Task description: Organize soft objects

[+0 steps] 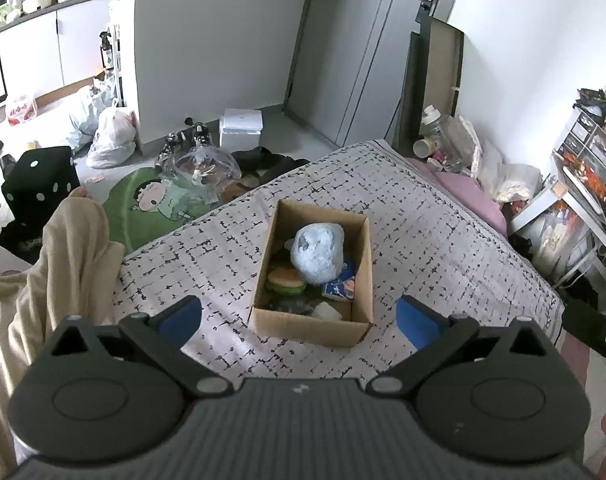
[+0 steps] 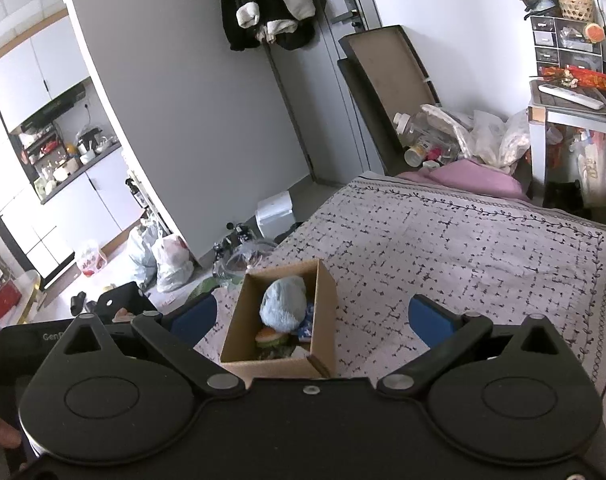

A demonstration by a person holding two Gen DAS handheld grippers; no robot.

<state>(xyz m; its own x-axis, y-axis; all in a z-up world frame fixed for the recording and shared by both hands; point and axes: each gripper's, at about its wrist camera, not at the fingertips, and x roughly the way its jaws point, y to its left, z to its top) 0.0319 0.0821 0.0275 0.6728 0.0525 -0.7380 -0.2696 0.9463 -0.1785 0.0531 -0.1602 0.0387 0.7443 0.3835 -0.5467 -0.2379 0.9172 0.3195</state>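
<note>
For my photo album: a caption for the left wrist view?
Open left gripper above cardboard box of soft toys on the bed.

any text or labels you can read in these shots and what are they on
"Gen": pale letters on the black gripper body at the left edge of the right wrist view; the rest of the word is hidden.
Blue packet in the cardboard box: print too blurred to read.
Red-printed bag on the floor: too small to read.
Bottle label by the cabinet: unreadable.
Nothing else legible.
</note>
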